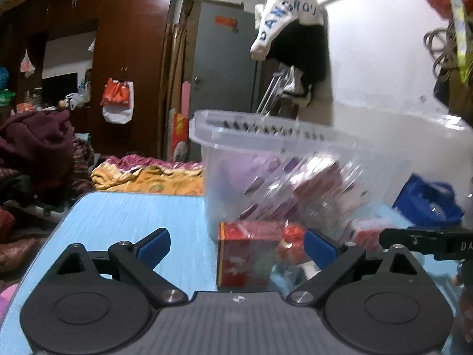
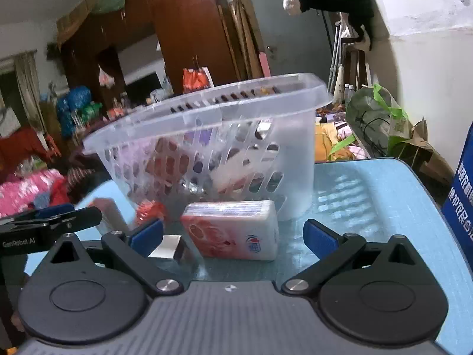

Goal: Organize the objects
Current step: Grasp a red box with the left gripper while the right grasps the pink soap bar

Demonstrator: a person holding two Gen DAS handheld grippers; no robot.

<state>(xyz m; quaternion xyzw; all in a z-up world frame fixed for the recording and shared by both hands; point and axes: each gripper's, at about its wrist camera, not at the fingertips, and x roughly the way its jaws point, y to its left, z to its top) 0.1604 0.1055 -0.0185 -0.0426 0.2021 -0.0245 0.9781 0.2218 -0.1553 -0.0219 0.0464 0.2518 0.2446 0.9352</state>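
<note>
Step in hand, as judged: both tools are lined up for pick-ups, each facing one item on the light-blue tabletop (image 2: 384, 183). L gripper (image 1: 238, 245) is spread wide w/ nothing held; the red rectangular carton (image 1: 246, 256) stands between its blue pads (image 1: 153, 245), not pressed. R gripper (image 2: 233, 236) is likewise released & empty; the pink-and-white wrapped tissue pack (image 2: 233, 229) lies between its fingers, untouched.

Next move, as judged: each tool is to be pushed fwd so the pads flank its item, then closed, lifted & carried over the rim of the clear perforated plastic basket (image 2: 207, 118), which stands just behind both items and seems tilted.

Count: 1 basket, several packs already inside (no. can't be told through the blur); 1 carton; 1 tissue pack; 1 small red crinkly-wrapped piece (image 2: 150, 210) beside the carton; 1 small silver box (image 2: 171, 247) near the R tool's left finger.
</note>
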